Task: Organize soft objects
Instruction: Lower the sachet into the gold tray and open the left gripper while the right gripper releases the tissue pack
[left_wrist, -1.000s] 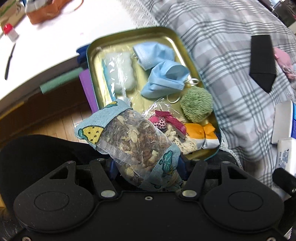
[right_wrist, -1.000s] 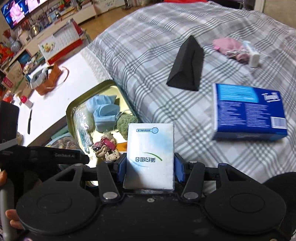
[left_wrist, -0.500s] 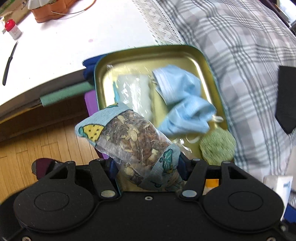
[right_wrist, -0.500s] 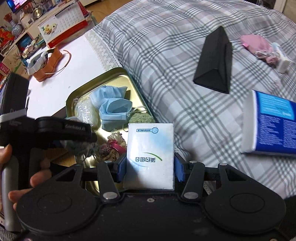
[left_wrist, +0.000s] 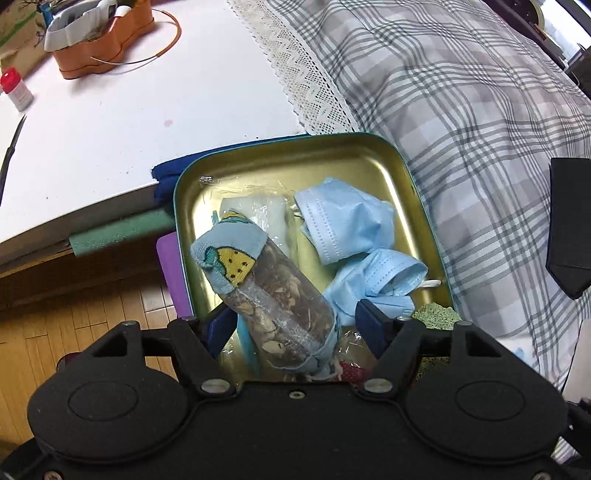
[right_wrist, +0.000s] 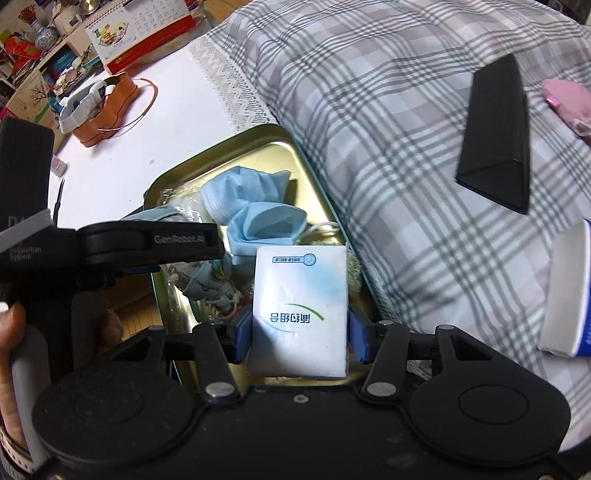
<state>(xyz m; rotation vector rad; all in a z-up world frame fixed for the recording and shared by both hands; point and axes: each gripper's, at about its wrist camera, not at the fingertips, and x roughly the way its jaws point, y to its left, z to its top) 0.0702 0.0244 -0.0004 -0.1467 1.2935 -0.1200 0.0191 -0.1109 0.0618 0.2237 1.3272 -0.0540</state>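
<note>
Over tin tray (left_wrist: 402, 162): left hand-held gripper (left_wrist: 295, 325) jaws opening, sachet (left_wrist: 266, 295) loose betw.; right hand-held gripper (right_wrist: 300, 336) clamps tissue pack (right_wrist: 301, 310).

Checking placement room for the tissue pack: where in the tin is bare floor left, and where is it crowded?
Bare metal shows along the tin's far rim, beyond the blue masks, and down its left wall beside the sachet. The near end, under both grippers, is crowded.

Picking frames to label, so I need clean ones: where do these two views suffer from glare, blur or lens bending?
Left wrist view: glare on the gold tin floor and on the plastic of the sachet; the plaid cloth bows with the fisheye. Right wrist view: the blue box and black case at the right are smeared, while the tissue pack is sharp.
</note>
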